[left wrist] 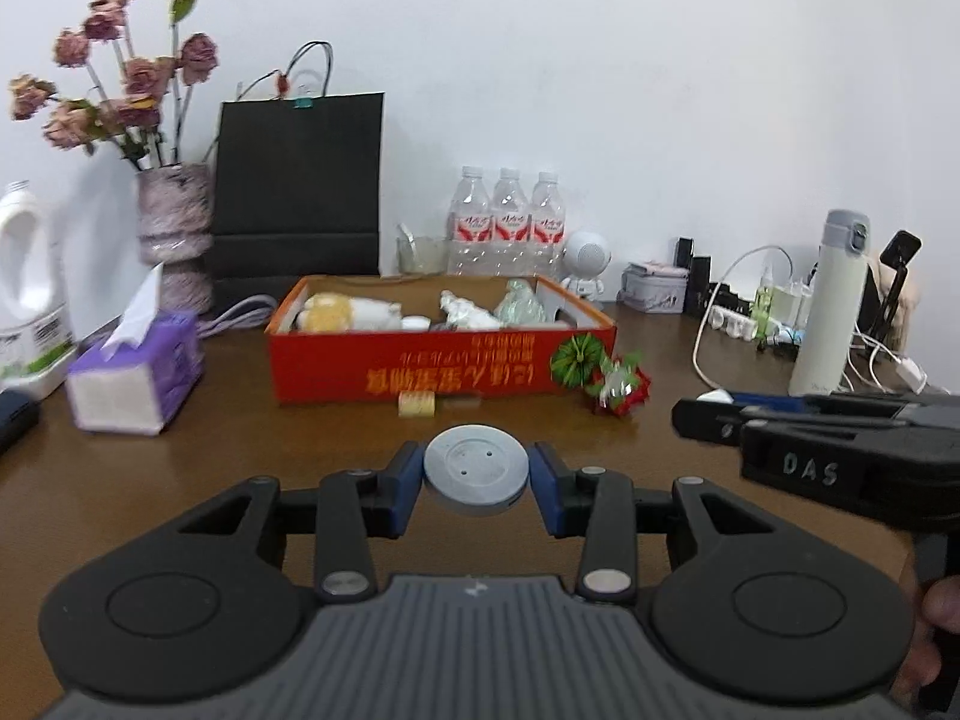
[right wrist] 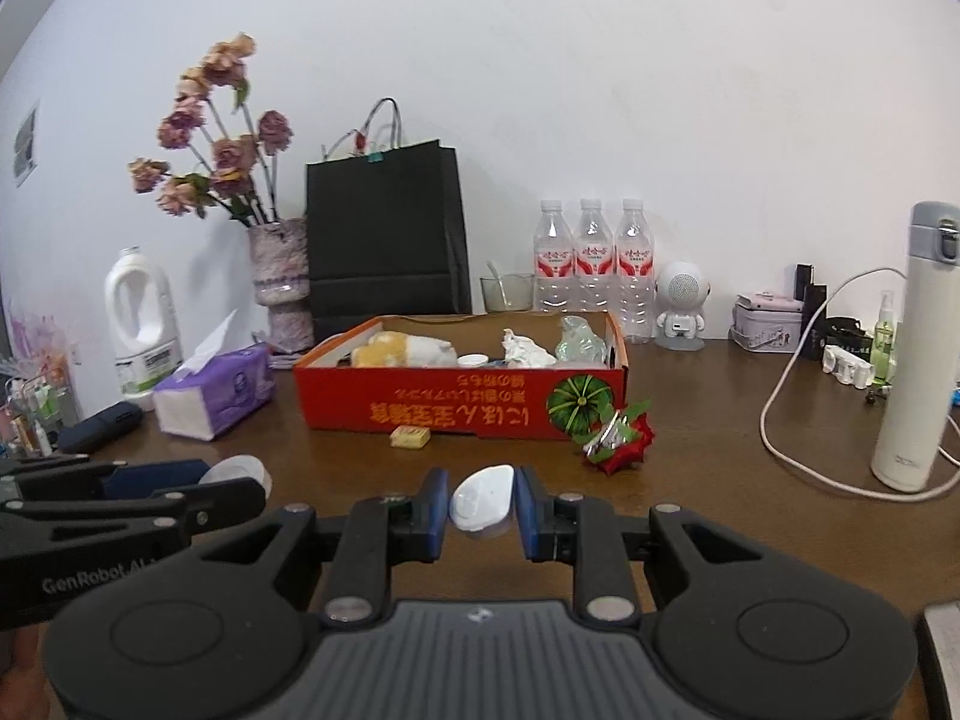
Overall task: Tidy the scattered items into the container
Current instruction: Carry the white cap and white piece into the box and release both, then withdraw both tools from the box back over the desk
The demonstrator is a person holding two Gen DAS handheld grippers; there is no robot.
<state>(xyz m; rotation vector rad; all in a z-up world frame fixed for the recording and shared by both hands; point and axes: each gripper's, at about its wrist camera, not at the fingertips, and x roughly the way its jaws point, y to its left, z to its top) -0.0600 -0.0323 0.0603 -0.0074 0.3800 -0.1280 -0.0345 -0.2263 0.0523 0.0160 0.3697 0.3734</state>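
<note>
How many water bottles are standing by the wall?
3, in a row behind the red box: left bottle, middle bottle, right bottle. More may be hidden behind the black bag.

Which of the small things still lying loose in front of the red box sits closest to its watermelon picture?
The red and green foil flower, right by the picture at the red box's right corner. The little yellow packet lies further left, near the middle.
</note>
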